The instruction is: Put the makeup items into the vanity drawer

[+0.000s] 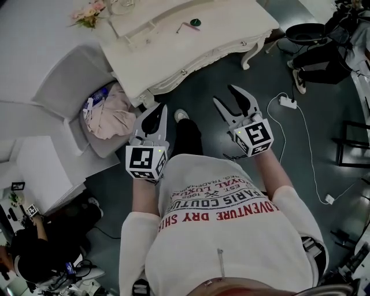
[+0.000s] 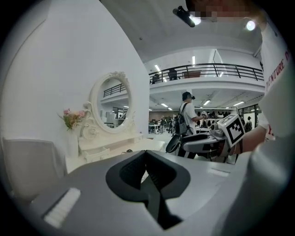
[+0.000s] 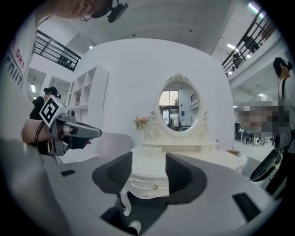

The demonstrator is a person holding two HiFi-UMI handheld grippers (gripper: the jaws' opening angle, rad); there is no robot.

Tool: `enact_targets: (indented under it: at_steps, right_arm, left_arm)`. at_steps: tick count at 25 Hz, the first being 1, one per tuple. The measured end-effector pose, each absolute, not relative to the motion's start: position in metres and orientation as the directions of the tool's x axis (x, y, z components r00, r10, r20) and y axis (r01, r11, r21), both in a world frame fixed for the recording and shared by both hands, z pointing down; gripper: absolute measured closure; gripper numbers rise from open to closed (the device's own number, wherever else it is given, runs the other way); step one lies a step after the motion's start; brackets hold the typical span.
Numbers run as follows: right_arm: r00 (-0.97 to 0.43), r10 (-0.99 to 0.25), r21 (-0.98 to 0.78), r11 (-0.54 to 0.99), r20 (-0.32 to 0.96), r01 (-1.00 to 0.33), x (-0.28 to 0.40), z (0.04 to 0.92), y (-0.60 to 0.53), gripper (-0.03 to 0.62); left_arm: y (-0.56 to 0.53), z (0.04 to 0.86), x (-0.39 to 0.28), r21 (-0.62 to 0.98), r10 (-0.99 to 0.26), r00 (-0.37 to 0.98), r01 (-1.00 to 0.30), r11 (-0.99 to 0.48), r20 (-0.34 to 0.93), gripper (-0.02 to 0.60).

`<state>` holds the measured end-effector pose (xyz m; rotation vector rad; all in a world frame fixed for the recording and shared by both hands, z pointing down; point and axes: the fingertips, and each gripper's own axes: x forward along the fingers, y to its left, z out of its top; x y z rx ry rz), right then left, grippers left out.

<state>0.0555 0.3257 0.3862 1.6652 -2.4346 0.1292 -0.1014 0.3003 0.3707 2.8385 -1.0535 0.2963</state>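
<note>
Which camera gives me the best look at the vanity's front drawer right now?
The right gripper view: the drawer faces the camera, shut, gold knob visible. The head view shows only its front edge from steeply above. The left gripper view catches the vanity side-on; the drawer front is hidden.

Left tongs (image 1: 158,108), right tongs (image 1: 226,96): two; vanity (image 1: 231,29): one; chair (image 1: 63,87): one; mirror (image 3: 174,108): one

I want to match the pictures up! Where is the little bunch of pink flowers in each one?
Head view: small bunch of pink flowers, top left corner, on the white vanity table.
Left gripper view: left of middle, beside the white oval mirror.
Right gripper view: centre, left of that mirror.
Shared landmark: the vanity table, in all three.
</note>
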Motion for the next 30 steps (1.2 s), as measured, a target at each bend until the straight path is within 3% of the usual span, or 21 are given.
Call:
enact_targets:
  at_steps: [18, 30]
  right_arm:
    - [-0.336, -0.863, 0.077, 0.391, 0.376, -0.917, 0.085, 0.407, 0.028, 0.399]
    - [-0.421, -0.697, -0.018, 0.505, 0.58, -0.863, 0.107, 0.493, -0.068, 0.399]
  left_arm:
    - [0.0, 0.366, -0.087, 0.067, -0.668, 0.719, -0.689, -0.722, 0.194, 0.571]
    - [-0.064, 0.403, -0.074, 0.106, -0.711, 0.646, -0.756, -0.646, 0.278, 0.571]
